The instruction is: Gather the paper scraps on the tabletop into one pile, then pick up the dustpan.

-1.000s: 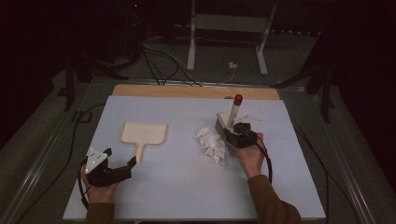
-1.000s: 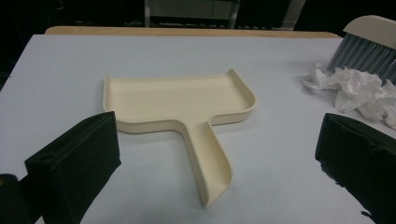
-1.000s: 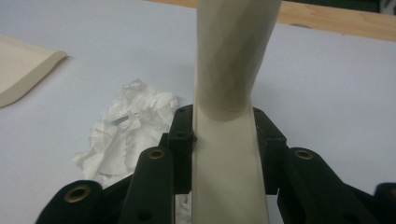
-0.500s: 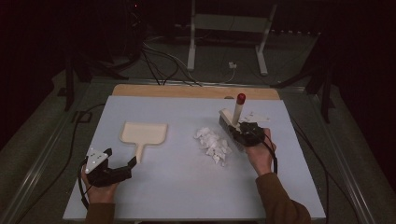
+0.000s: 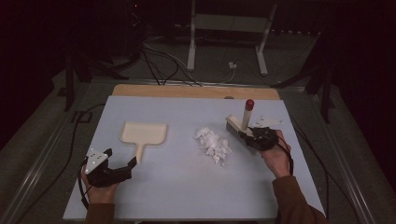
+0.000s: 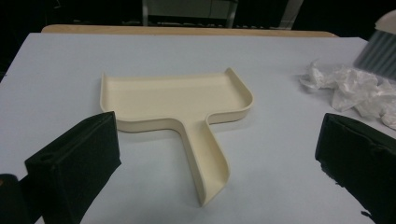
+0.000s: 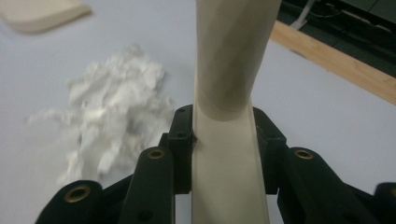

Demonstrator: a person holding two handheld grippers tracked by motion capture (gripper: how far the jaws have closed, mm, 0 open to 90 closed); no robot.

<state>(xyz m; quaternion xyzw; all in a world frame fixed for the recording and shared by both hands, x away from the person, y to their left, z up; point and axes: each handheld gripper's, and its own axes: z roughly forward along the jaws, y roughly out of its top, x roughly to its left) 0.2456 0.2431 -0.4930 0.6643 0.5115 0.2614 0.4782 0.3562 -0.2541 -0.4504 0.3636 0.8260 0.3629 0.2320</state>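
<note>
Taking the cream dustpan (image 5: 142, 134) as the landmark: nearest the person, just short of the tip of its handle, the left gripper (image 5: 132, 163) rests low on the table with its black jaws spread wide and nothing between them. In the left gripper view the dustpan (image 6: 177, 105) lies flat between and beyond those jaws, smooth moulded plastic with a shallow raised rim, a broad rectangular tray and a short curved handle pointing back toward the gripper.

To the right of the dustpan, apart from it, sits a heap of crumpled white scraps (image 5: 214, 143), soft and ragged like torn tissue or wadding (image 7: 112, 112). Just beyond that heap on the side away from the dustpan is the brush (image 5: 240, 132), its grey bristle block down on the table and its pale handle rising upright to a red cap. The right gripper (image 5: 258, 136) has its jaws closed on the lower, flattened part of that handle; in the right gripper view the matte cream shaft (image 7: 231, 93) widens into a round column above the black pads.

All of this lies on a smooth pale bluish-white table top (image 5: 187, 186), with a strip of bare wood (image 5: 187, 91) along the edge beyond the dustpan. Farther off, the room is dark: grey floor, black cables (image 5: 159, 70) and a white metal stand (image 5: 229, 28).
</note>
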